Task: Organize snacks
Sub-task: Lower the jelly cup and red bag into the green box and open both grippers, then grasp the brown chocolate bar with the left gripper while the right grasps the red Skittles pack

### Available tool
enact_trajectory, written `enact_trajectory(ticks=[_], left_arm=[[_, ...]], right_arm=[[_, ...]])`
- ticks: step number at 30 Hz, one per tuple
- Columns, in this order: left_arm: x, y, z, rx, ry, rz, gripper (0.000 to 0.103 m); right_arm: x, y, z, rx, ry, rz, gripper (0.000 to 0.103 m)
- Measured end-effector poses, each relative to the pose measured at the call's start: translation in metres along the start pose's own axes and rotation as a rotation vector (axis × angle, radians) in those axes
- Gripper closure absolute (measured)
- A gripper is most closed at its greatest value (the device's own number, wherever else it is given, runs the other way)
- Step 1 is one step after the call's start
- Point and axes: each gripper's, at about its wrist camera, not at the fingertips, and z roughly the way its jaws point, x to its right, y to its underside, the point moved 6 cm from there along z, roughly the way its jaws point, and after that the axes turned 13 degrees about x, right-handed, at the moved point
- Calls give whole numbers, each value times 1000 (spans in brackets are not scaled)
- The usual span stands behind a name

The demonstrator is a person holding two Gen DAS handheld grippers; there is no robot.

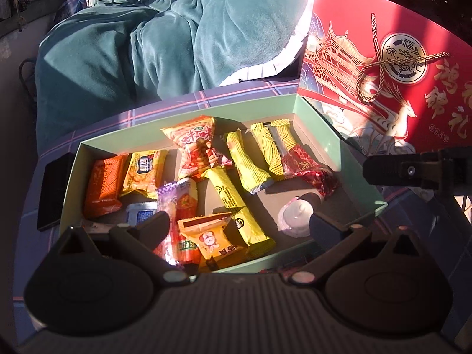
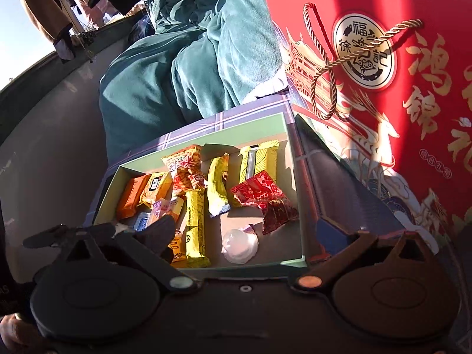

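A green open box [image 1: 188,109] [image 2: 203,135] lies on the plaid bed and holds several wrapped snacks: yellow bars [image 1: 233,203] [image 2: 194,227], an orange pack [image 1: 103,185] [image 2: 129,196], a red crinkled wrapper [image 1: 309,171] [image 2: 259,194], a white jelly cup [image 1: 295,215] [image 2: 240,244]. My left gripper [image 1: 239,224] is open and empty over the box's near edge. My right gripper [image 2: 244,233] is open and empty, just above the near side of the box. The right gripper's finger also shows in the left wrist view [image 1: 413,171].
A red gift bag [image 1: 383,67] [image 2: 383,73] with gold rope handles stands right of the box. A teal blanket [image 1: 153,38] [image 2: 183,67] is heaped behind. A black phone [image 1: 53,191] lies left of the box.
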Motion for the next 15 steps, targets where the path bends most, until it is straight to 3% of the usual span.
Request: enact_trajectory(ticks=[15], left_arm=[[-9, 102, -58, -145, 2, -5, 0]], right_arm=[[1, 96, -42, -141, -18, -14, 0]])
